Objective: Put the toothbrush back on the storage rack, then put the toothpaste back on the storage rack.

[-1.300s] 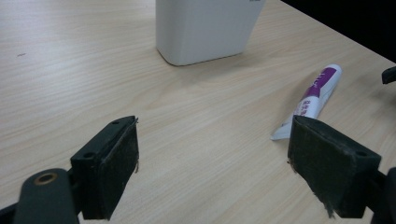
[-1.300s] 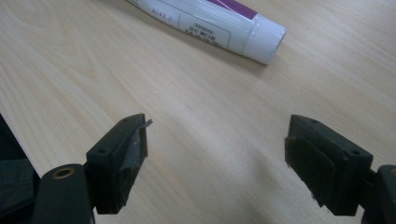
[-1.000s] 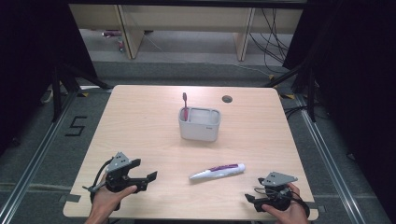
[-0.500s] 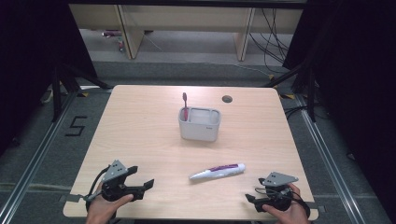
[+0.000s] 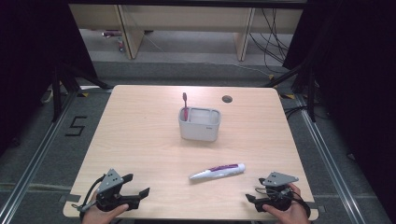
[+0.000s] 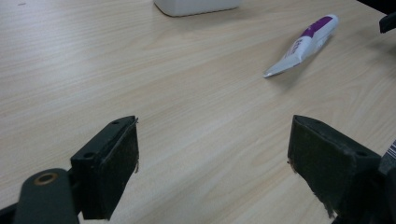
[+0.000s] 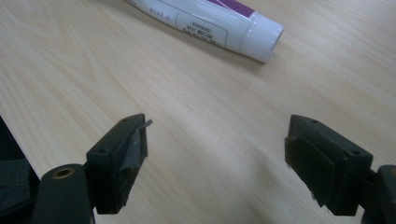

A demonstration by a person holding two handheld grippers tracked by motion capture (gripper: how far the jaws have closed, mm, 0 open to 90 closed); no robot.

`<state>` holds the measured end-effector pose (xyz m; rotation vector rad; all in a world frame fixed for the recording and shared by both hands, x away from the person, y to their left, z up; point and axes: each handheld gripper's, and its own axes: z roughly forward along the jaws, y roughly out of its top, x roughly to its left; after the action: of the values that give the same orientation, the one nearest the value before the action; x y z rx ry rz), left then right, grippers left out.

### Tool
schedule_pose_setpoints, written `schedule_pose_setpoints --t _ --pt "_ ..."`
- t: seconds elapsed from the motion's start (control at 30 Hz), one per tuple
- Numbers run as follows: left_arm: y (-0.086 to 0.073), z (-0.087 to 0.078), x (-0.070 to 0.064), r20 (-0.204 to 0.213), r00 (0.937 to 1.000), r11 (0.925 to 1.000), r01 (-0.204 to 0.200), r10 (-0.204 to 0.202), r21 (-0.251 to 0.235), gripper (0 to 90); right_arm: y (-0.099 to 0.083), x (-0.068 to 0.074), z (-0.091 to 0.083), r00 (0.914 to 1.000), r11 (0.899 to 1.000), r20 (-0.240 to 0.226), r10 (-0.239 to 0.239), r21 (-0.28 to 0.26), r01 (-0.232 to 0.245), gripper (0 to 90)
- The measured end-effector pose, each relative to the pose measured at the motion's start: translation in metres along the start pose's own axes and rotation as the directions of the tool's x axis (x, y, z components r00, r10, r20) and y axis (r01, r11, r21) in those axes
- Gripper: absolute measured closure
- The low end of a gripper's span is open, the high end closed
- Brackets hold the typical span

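Centrally on the pale wooden table (image 5: 140,135) stands a toothbrush holder (image 5: 200,124); nearer, a toothpaste tube (image 5: 218,171) lies between the empty, spread-jawed left gripper (image 5: 135,196) and right gripper (image 5: 254,201); dark curtains surround.

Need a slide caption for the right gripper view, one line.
Right gripper, jaws open over the wooden table, faces the capped end of a white-and-purple toothpaste tube lying flat ahead.

Matt wood-grain table (image 5: 140,140); glossy, seemingly plastic tube (image 5: 217,171).
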<state>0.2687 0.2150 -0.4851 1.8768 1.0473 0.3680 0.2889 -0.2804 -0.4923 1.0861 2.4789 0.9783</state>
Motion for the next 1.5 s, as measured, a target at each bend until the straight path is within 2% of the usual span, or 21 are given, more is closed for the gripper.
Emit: schedule_pose_setpoints --t 0.27,0.4,0.5,0.73,0.77,0.8,0.83,0.87,0.9,0.93,1.1,1.2,1.23,1.27,1.3,1.33,1.37,1.4,1.43,1.47,1.5 --pt "-0.009 -0.006 -0.001 -0.011 0.9999 0.9999 -0.010 0.011 0.013 15.8 -0.001 0.001 0.000 1.0000 1.000 0.004 -0.003 -0.003 0.003 21.9" --pt "-0.012 -0.008 -0.002 -0.009 1.0000 1.0000 -0.001 0.001 0.004 15.8 0.000 -0.001 0.001 0.9995 0.999 0.006 -0.030 -0.014 0.030 21.9" --pt "-0.015 -0.010 -0.002 -0.019 0.9998 0.9997 -0.010 0.011 0.024 15.8 0.001 0.000 0.000 0.9999 1.000 0.006 -0.015 -0.002 0.015 21.9" --pt "-0.023 -0.011 -0.004 -0.013 0.9999 0.9988 -0.007 0.008 0.049 15.8 0.002 0.001 0.001 0.9999 1.000 -0.002 -0.015 0.007 0.015 21.8" --pt "-0.024 -0.011 -0.005 -0.020 0.9998 0.9991 0.000 0.001 0.043 15.8 0.002 0.000 0.002 0.9995 0.999 -0.003 -0.031 -0.009 0.031 21.9" --pt "-0.024 -0.011 -0.006 -0.022 0.9997 0.9989 0.000 0.001 0.047 15.8 0.002 0.002 0.002 1.0000 1.000 -0.003 -0.009 0.002 0.009 21.9" --pt "-0.025 -0.011 -0.005 -0.013 0.9999 0.9984 -0.007 0.008 0.055 15.8 0.003 0.002 0.002 1.0000 1.000 -0.003 -0.009 0.002 0.009 21.8" --pt "-0.025 -0.011 -0.006 -0.013 0.9999 0.9984 -0.005 0.006 0.056 15.8 0.003 0.000 0.003 0.9990 0.999 -0.010 -0.045 -0.019 0.045 21.9" --pt "-0.026 -0.010 -0.006 -0.010 0.9999 0.9985 -0.005 0.005 0.054 15.8 0.004 -0.001 0.004 0.9985 0.998 -0.018 -0.052 -0.018 0.052 21.8" --pt "-0.027 -0.010 -0.006 -0.008 0.9999 0.9983 -0.008 0.008 0.059 15.8 0.004 0.003 0.002 1.0000 1.000 -0.004 -0.008 0.000 0.008 21.9" --pt "-0.028 -0.008 -0.005 -0.010 0.9999 0.9975 -0.001 0.002 0.070 15.8 0.004 0.001 0.001 0.9990 0.999 0.002 -0.045 -0.023 0.045 21.8" --pt "-0.029 -0.007 -0.005 -0.006 1.0000 0.9973 -0.007 0.008 0.073 15.8 0.006 0.002 0.000 0.9992 0.999 -0.011 -0.037 -0.018 0.037 21.9" --pt "-0.029 -0.006 -0.005 -0.005 0.9999 0.9969 -0.015 0.016 0.077 15.8 0.006 0.001 0.001 0.9986 0.998 -0.007 -0.052 -0.034 0.052 21.9" --pt "-0.029 -0.006 -0.005 -0.002 0.9998 0.9965 -0.020 0.020 0.081 15.8 0.007 0.005 0.000 0.9996 0.999 -0.011 -0.027 -0.029 0.026 22.0" --pt "-0.029 -0.007 -0.003 -0.007 0.9987 0.9930 -0.049 0.050 0.108 15.8 0.009 0.003 0.000 0.9983 0.998 -0.008 -0.058 -0.036 0.057 22.3" --pt "-0.029 -0.007 -0.005 -0.009 0.9994 0.9945 -0.033 0.034 0.099 15.8 0.010 0.003 -0.001 0.9982 0.998 -0.010 -0.058 -0.034 0.058 22.4" --pt "-0.029 -0.007 -0.005 -0.003 0.9993 0.9943 -0.036 0.036 0.100 15.8 0.012 0.004 -0.001 0.9981 0.997 -0.010 -0.060 -0.038 0.060 22.4" --pt "-0.030 -0.005 -0.008 -0.005 1.0000 0.9973 -0.006 0.006 0.073 15.8 0.014 0.003 -0.001 0.9969 0.996 -0.013 -0.077 -0.041 0.077 22.4" --pt "-0.030 -0.005 -0.006 0.000 0.9998 0.9959 -0.020 0.020 0.088 15.8 0.016 0.004 -0.001 0.9966 0.996 -0.026 -0.078 -0.042 0.077 22.6" --pt "-0.030 -0.005 -0.007 0.001 0.9998 0.9962 -0.020 0.020 0.085 15.8 0.018 0.003 -0.001 0.9934 0.992 -0.013 -0.114 -0.055 0.113 23.1" --pt "-0.030 -0.005 -0.008 0.000 0.9999 0.9967 -0.017 0.017 0.079 15.8 0.020 0.004 -0.001 0.9947 0.994 -0.026 -0.100 -0.049 0.098 23.1"
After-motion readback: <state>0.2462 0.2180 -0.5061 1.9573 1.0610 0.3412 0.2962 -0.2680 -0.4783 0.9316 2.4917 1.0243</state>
